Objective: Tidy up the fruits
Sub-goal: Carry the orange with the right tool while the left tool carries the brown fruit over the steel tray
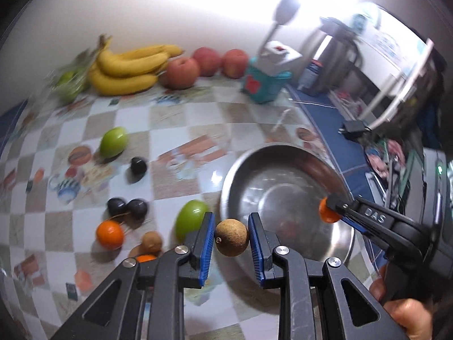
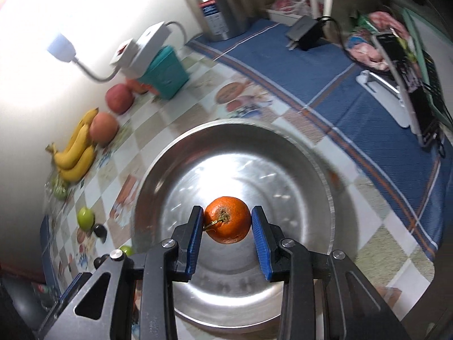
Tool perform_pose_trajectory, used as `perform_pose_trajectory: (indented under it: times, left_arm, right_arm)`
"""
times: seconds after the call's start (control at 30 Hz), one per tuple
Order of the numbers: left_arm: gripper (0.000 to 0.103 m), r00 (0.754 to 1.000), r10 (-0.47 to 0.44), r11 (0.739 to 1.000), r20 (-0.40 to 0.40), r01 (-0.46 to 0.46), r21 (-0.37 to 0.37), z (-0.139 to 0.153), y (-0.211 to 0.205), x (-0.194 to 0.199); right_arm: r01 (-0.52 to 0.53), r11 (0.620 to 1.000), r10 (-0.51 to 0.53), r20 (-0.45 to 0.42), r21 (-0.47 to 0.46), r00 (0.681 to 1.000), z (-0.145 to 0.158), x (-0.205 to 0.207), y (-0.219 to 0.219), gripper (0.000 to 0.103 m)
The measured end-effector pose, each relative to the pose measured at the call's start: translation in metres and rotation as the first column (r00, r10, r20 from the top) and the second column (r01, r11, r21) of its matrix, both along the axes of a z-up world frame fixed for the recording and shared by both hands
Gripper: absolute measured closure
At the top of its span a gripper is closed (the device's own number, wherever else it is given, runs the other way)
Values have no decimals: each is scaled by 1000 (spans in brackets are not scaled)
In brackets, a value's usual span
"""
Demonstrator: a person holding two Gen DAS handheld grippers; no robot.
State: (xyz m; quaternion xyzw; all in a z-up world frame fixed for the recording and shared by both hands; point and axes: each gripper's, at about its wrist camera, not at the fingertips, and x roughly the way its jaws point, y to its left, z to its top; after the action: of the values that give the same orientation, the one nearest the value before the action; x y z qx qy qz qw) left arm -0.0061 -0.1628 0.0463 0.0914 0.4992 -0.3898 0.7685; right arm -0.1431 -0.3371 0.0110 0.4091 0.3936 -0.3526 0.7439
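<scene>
My left gripper point(image 1: 231, 236) is shut on a small brown round fruit point(image 1: 231, 237), held just left of the steel bowl's rim point(image 1: 226, 187). My right gripper point(image 2: 227, 223) is shut on a small orange point(image 2: 227, 220) and holds it above the inside of the steel bowl point(image 2: 297, 170); it also shows in the left wrist view point(image 1: 328, 211) over the bowl's right rim. On the checked tablecloth lie two green fruits point(image 1: 113, 142) point(image 1: 191, 219), three dark plums point(image 1: 138, 165), an orange point(image 1: 109, 234) and a brown fruit point(image 1: 152, 240).
Bananas point(image 1: 127, 69), three red apples point(image 1: 182, 72) and a bagged green fruit point(image 1: 68, 83) line the wall. A teal box with a white power strip point(image 1: 266, 80), a steel kettle point(image 2: 223, 5) and a black charger point(image 2: 304, 32) stand on the blue cloth.
</scene>
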Motion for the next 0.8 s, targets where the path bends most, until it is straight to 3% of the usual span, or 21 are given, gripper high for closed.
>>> perform_pose_trajectory:
  times: [0.5, 0.8]
  left_arm:
    - [77, 985, -166, 983, 47, 161, 83, -37, -47, -40]
    - [77, 985, -173, 976, 20, 169, 137, -59, -54, -42]
  right_arm:
    - [5, 1000, -5, -55, 4, 998, -17, -2, -10, 67]
    - [2, 1000, -2, -123, -3, 992, -30, -1, -11, 66]
